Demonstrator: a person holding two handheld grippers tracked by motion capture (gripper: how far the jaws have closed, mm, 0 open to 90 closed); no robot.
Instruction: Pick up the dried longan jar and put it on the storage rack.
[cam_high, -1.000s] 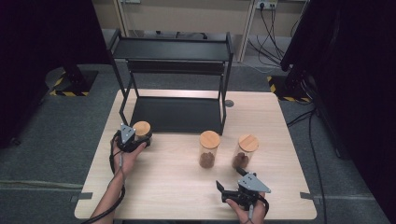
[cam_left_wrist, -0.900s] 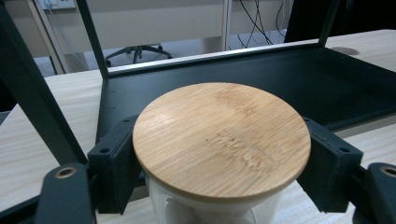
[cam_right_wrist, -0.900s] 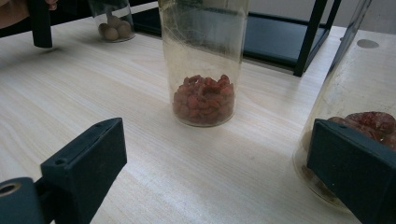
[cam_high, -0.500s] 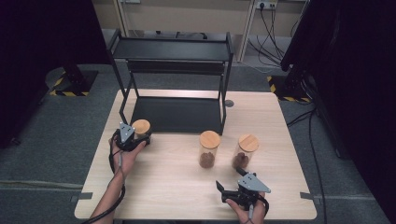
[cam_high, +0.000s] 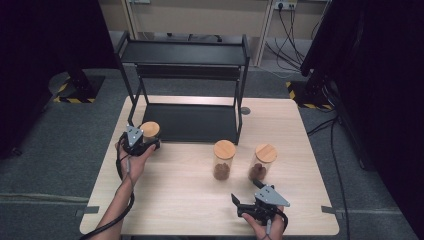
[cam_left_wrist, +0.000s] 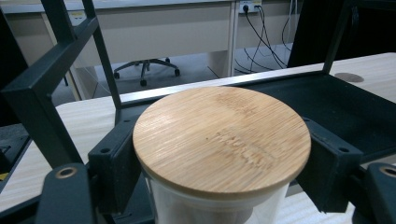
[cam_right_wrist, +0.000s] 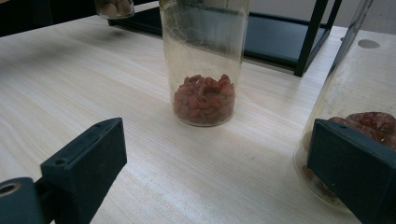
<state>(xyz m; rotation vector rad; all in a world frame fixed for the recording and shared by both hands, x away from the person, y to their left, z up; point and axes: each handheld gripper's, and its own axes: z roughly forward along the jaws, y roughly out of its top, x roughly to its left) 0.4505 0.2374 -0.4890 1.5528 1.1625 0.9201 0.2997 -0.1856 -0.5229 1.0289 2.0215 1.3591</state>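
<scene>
A glass jar with a round wooden lid (cam_high: 150, 129) (cam_left_wrist: 219, 135) stands at the front left corner of the black rack (cam_high: 185, 52). My left gripper (cam_high: 151, 143) (cam_left_wrist: 219, 156) is shut on it just under the lid, one jaw on each side. Two more wooden-lidded jars stand mid-table, the middle jar (cam_high: 223, 160) (cam_right_wrist: 204, 70) and the right jar (cam_high: 262, 162) (cam_right_wrist: 355, 93), each with reddish-brown pieces at the bottom. My right gripper (cam_high: 246, 193) (cam_right_wrist: 219, 149) rests near the front edge, open, nothing between its jaws; the right jar stands just behind its right jaw.
The rack has a low black bottom shelf (cam_high: 190, 122) and a top shelf, standing at the back of the pale wooden table (cam_high: 180, 200). The rack's front left post (cam_left_wrist: 37, 107) rises close beside the held jar. Cables and a power socket lie on the floor behind.
The left gripper and its jar have crept slightly toward the rack. The right gripper has kept still.
</scene>
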